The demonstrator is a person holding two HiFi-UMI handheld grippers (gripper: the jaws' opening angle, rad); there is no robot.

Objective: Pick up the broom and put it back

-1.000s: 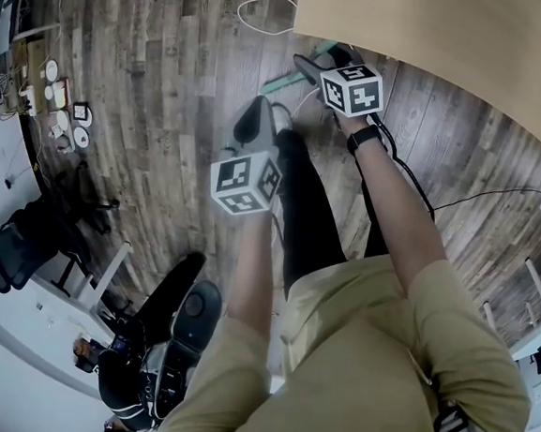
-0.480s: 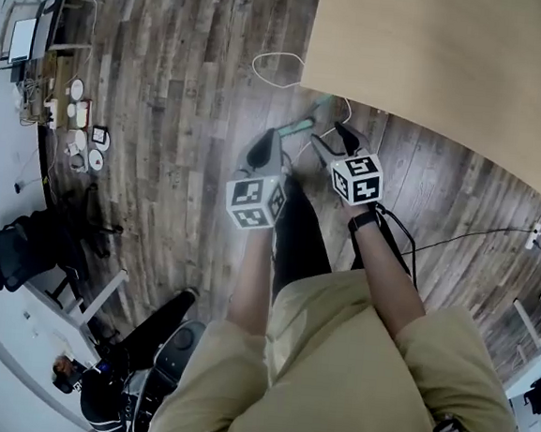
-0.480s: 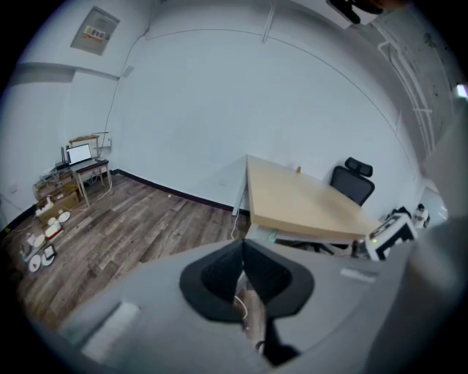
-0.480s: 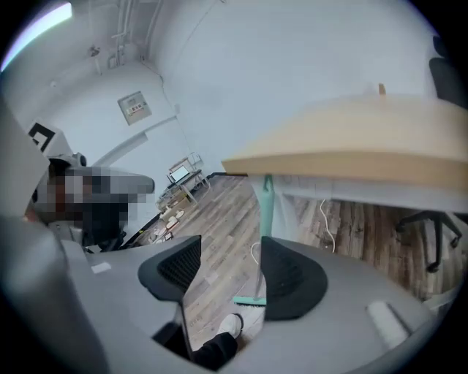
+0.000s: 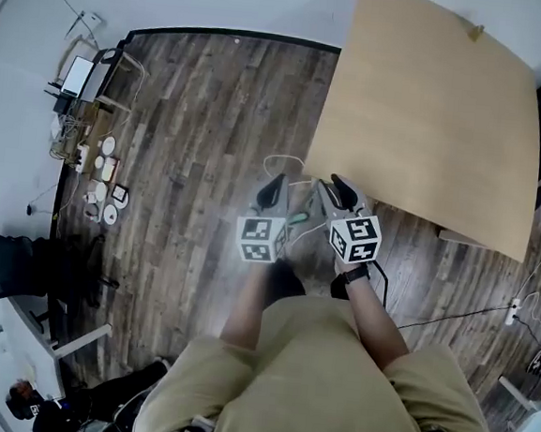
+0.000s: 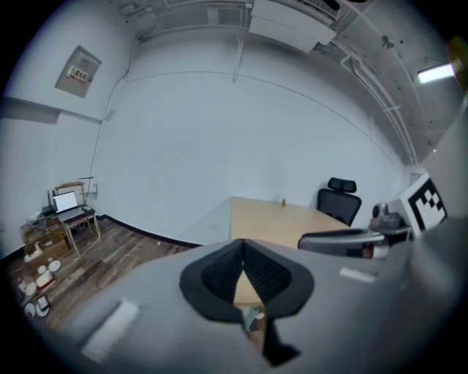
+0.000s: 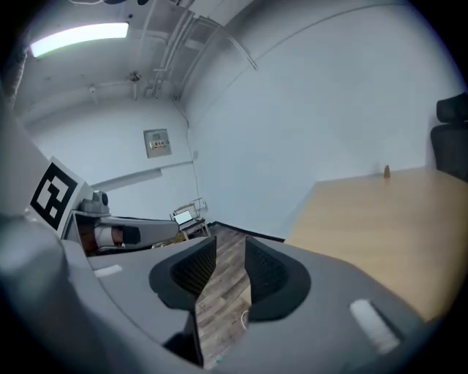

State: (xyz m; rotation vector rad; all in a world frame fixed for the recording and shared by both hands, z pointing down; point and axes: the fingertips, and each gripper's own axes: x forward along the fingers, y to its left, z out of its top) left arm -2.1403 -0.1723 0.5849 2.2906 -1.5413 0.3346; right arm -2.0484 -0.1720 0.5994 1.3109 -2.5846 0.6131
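- Both grippers have come up off the wooden floor (image 5: 191,156) within the last second. They were low by the near edge of the light wooden table (image 5: 429,130), and are now side by side in front of the person, pointing slightly downward.
- The left gripper (image 5: 274,187) has its 2 pads pressed together at the tips, with nothing pinched between them.
- The right gripper (image 5: 339,190) has just been closing from a wide spread. Its jaws stand partly apart, and only floorboards show through the gap.
- The broom (image 5: 297,219), as far as I can tell the teal-green thing down there, lies on the floor beside the table's edge. In the head view it sits between the 2 grippers and well below them. So little of it shows that I cannot tell how it lies or which end is which.
- Neither claw carries it, so both rose with nothing in them.
- Judgement: this fits a broom just let go where it belongs, with the right claw relaxing afterwards. It equally fits a reach that came away without it. The frames do not show which spot counts as "back".
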